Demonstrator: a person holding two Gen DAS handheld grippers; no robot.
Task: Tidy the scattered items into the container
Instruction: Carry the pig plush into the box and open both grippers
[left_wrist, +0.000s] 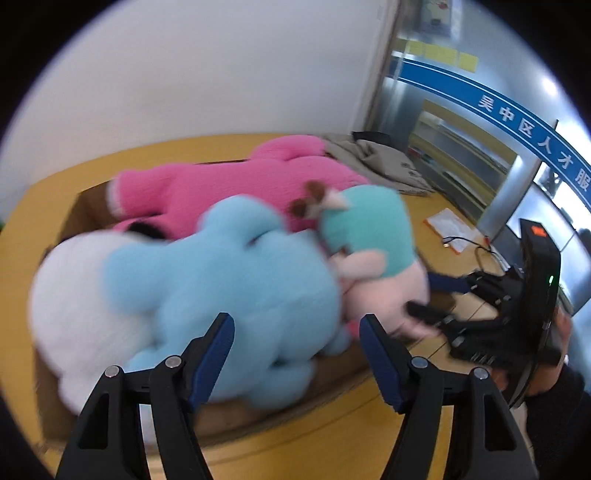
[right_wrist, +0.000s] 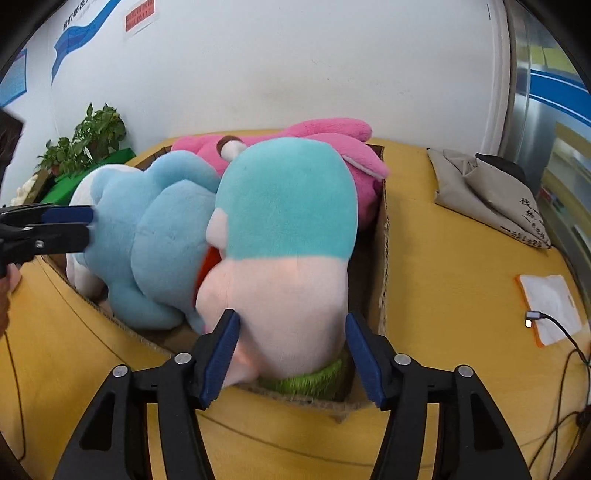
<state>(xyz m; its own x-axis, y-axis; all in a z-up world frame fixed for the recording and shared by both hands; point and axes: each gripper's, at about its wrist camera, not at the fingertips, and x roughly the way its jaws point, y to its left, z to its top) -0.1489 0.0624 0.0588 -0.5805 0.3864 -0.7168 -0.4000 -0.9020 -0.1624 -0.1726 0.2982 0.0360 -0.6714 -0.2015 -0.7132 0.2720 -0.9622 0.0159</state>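
A cardboard box (right_wrist: 384, 266) on the yellow table holds a pile of plush toys: a pink one (right_wrist: 332, 136) at the back, a light blue and white one (right_wrist: 162, 229), and a teal and pale pink one (right_wrist: 284, 236) on top, with green fabric (right_wrist: 306, 380) beneath. My right gripper (right_wrist: 291, 354) is open, its blue pads on either side of the teal and pink plush's pale end. My left gripper (left_wrist: 297, 354) is open just in front of the blue plush (left_wrist: 221, 291). The pink plush (left_wrist: 229, 188) and teal plush (left_wrist: 369, 221) lie beyond it.
A grey folded bag (right_wrist: 487, 192) lies at the table's back right. A white pouch (right_wrist: 550, 306) and a cable (right_wrist: 565, 332) lie at the right edge. Potted plants (right_wrist: 88, 140) stand at the far left. The right gripper (left_wrist: 428, 299) shows in the left wrist view.
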